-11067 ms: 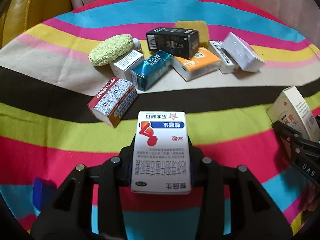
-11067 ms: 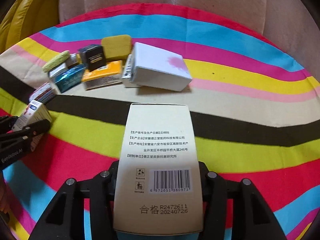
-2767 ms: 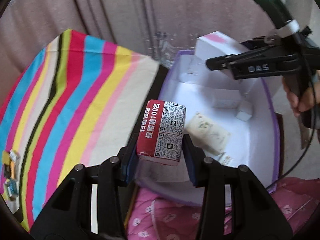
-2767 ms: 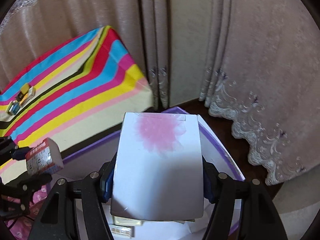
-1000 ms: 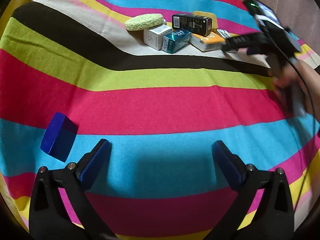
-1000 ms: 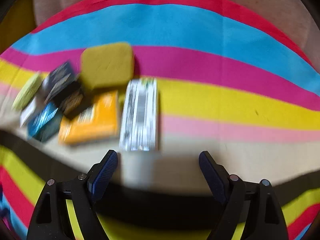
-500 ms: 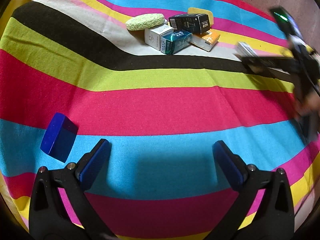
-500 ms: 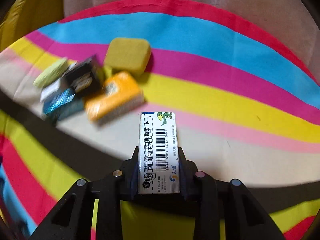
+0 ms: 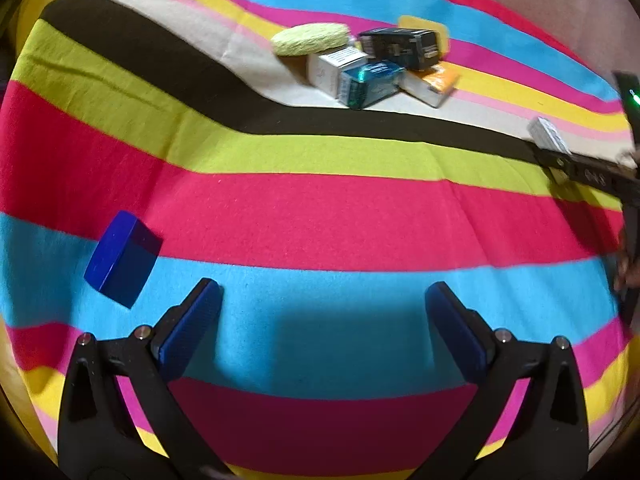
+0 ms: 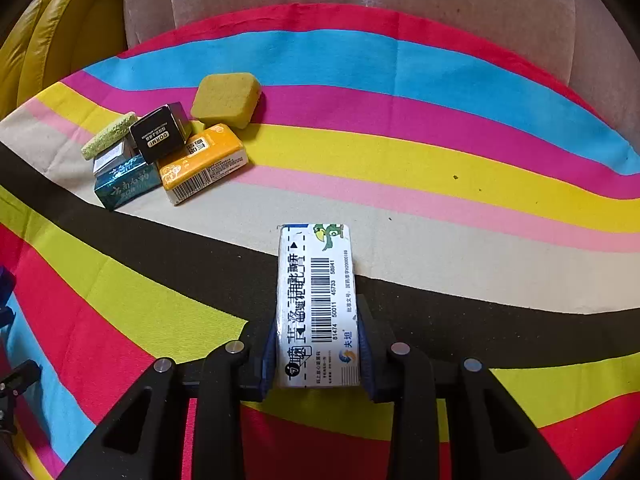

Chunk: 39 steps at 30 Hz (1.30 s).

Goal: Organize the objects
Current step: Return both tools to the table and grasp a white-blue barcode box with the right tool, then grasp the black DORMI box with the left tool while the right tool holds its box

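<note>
The right gripper (image 10: 318,344) pinched a white rectangular packet with a barcode and a green cartoon figure (image 10: 316,304) between its blue pads, lifted above the striped multicoloured cloth (image 10: 400,152). The left gripper (image 9: 322,312) hung with its fingers spread wide and nothing between them, a dark blue box (image 9: 122,258) lying just beside its left finger. Farther back sat a cluster: a yellow-green oval sponge (image 9: 310,39), a black box (image 9: 400,46), a teal box (image 9: 370,82), an orange packet (image 9: 434,84) and a mustard square sponge (image 10: 226,98).

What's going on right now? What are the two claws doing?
Right gripper shut on white barcode-printed box. Left gripper open, empty, dark blue box just to its left. Remaining boxes piled on striped cloth; nothing blocking.
</note>
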Each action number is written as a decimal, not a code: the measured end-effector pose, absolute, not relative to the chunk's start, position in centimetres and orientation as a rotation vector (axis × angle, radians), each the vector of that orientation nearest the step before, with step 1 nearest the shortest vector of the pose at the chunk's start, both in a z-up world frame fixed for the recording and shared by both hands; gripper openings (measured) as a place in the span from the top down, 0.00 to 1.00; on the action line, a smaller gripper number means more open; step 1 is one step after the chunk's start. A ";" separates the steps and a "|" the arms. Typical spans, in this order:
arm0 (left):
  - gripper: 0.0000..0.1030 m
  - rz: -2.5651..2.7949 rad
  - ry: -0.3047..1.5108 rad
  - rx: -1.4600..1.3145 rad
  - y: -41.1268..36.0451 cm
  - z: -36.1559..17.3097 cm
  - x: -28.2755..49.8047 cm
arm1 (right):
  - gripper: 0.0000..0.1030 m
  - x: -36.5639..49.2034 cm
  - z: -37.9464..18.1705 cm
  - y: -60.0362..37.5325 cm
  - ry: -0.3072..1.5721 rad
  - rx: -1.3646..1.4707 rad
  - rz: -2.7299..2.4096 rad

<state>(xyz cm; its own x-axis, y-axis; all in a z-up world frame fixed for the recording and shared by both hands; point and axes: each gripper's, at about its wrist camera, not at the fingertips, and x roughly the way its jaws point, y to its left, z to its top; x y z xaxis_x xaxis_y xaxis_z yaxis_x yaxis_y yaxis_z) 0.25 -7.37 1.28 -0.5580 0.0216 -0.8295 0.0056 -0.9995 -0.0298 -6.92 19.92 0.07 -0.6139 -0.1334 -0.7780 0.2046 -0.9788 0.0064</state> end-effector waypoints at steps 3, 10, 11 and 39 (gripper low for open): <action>0.00 2.678 -0.117 -1.462 -5.9 2.0 -2.4 | 0.66 -7.2 0.5 19.3 0.111 1.274 -2.657; 0.00 2.735 -0.242 -1.288 -2.1 6.8 -12.5 | 0.66 -9.3 0.7 19.0 0.112 1.277 -2.655; 0.00 2.743 -0.255 -1.292 -1.7 7.1 -14.2 | 0.66 -9.3 0.7 19.0 0.112 1.277 -2.655; 0.21 2.565 0.060 -1.283 -4.5 3.0 -2.8 | 0.66 -10.1 0.4 17.9 0.105 1.279 -2.657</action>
